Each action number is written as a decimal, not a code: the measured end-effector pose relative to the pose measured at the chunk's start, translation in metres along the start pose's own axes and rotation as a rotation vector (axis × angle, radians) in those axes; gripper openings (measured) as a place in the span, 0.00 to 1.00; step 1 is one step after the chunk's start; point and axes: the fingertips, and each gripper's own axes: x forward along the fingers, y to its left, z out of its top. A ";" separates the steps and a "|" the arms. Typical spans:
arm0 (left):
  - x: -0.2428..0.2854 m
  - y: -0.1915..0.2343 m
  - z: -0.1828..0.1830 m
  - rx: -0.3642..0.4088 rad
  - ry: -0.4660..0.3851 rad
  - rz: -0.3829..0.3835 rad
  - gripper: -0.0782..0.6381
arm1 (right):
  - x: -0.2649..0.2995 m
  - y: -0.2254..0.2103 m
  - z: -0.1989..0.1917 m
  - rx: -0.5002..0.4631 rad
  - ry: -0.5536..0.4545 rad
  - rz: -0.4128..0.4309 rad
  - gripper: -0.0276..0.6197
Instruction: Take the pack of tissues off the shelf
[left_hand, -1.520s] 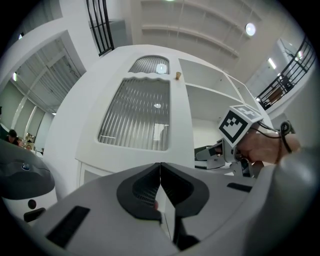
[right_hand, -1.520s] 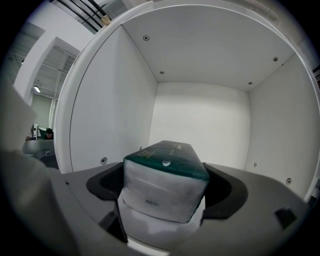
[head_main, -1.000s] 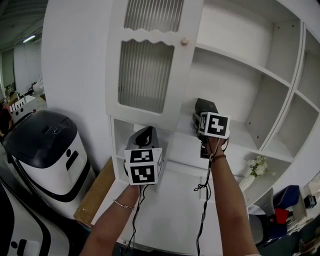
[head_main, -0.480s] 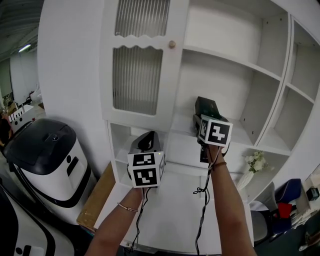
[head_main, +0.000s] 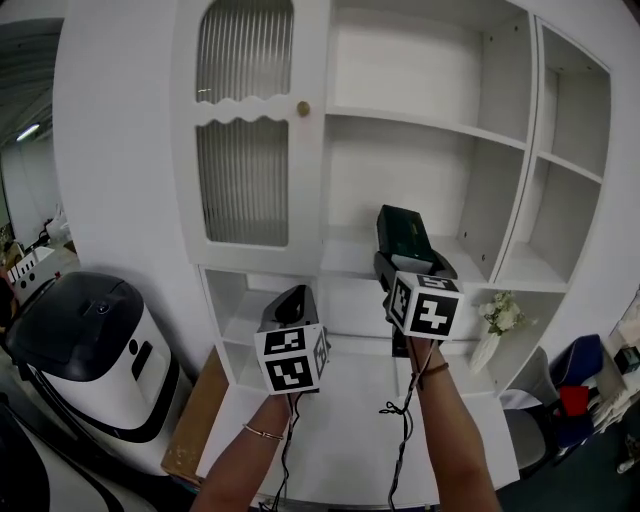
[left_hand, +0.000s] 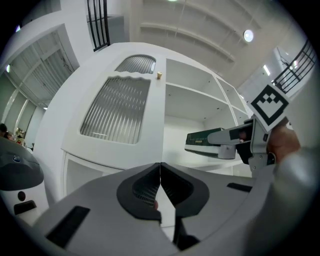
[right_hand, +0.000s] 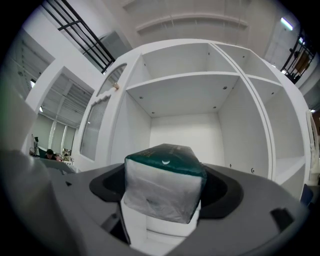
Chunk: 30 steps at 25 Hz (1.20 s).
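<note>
The pack of tissues (head_main: 402, 233), dark green on top with white sides, sits between the jaws of my right gripper (head_main: 405, 258), held in the air in front of the middle shelf (head_main: 350, 262) of the white cabinet. In the right gripper view the pack (right_hand: 165, 187) fills the gap of the right gripper (right_hand: 165, 202), pads pressed on both its sides. My left gripper (head_main: 294, 297) hangs lower and to the left, jaws shut with nothing in them (left_hand: 160, 187). From the left gripper view the pack (left_hand: 202, 140) pokes out leftward from the right gripper (left_hand: 234, 143).
The cabinet door (head_main: 245, 150) with ribbed glass stands open on the left. Below is a white tabletop (head_main: 340, 430). A white-and-black machine (head_main: 95, 335) stands at the left and a brown board (head_main: 195, 410) leans beside it. A vase of flowers (head_main: 498, 325) sits low on the right.
The right gripper has drawn back from the shelf with the pack in its jaws. The left gripper has also pulled back a little, and more of the cabinet shows.
</note>
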 end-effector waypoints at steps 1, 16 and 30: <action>-0.001 -0.002 -0.002 -0.002 0.002 -0.006 0.13 | -0.007 0.000 -0.001 0.004 -0.009 0.000 0.70; -0.011 -0.032 -0.049 -0.068 0.042 -0.098 0.13 | -0.111 -0.018 -0.041 -0.049 -0.126 -0.130 0.70; -0.022 -0.072 -0.126 -0.084 0.125 -0.157 0.13 | -0.166 -0.064 -0.152 0.029 -0.020 -0.287 0.70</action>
